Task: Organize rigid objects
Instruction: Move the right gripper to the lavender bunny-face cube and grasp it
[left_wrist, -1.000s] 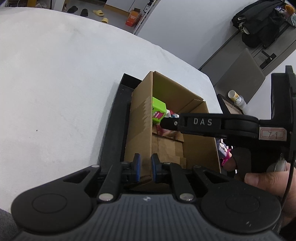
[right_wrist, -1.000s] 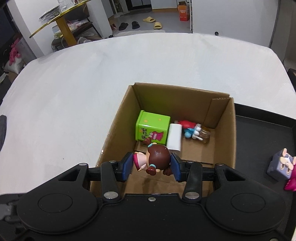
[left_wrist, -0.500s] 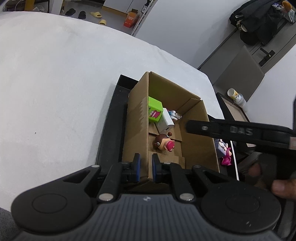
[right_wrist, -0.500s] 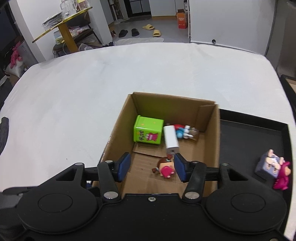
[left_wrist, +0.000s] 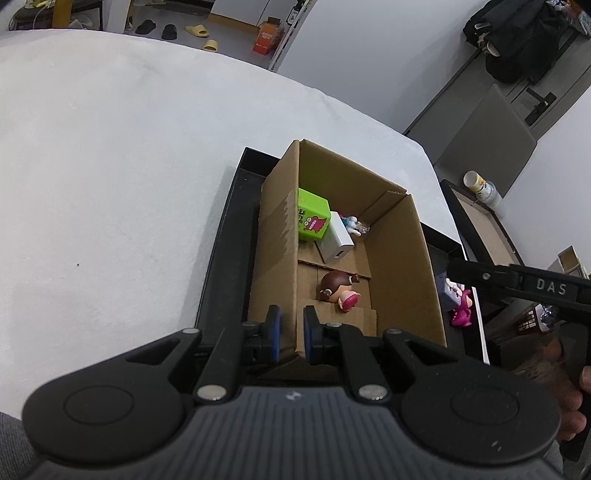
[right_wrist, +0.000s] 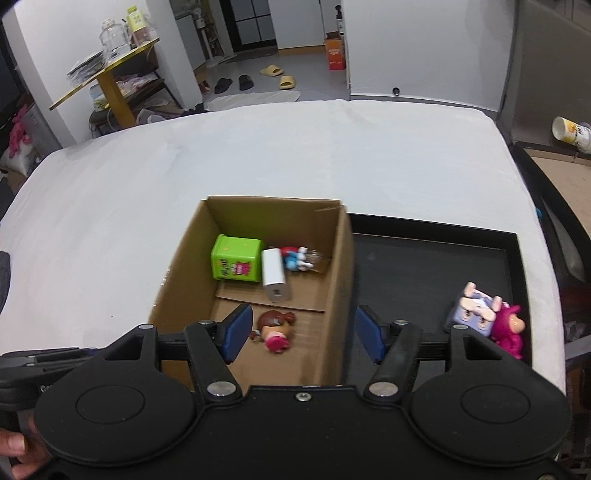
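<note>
A cardboard box (left_wrist: 277, 258) (right_wrist: 338, 288) stands in a black tray (right_wrist: 424, 258). Inside lie a green tin (right_wrist: 236, 264), a white charger block (right_wrist: 275, 278), a blue-and-red figure (right_wrist: 297, 258) and a brown-haired doll (right_wrist: 273, 330) (left_wrist: 338, 290). My left gripper (left_wrist: 290, 334) is shut on the box's near-left wall. My right gripper (right_wrist: 303, 332) is open and empty, raised above the box's right wall. A purple figure (right_wrist: 474, 312) and a pink figure (right_wrist: 511, 330) lie in the tray to the right.
The tray sits on a white table (right_wrist: 258, 155) near its right edge. A second tray with a cup (right_wrist: 570, 129) lies beyond the table's right side. Chairs, a yellow side table and slippers stand on the floor beyond.
My right gripper opened and let the brown-haired doll drop into the box, then rose and moved to the right. The left gripper kept hold of the box wall.
</note>
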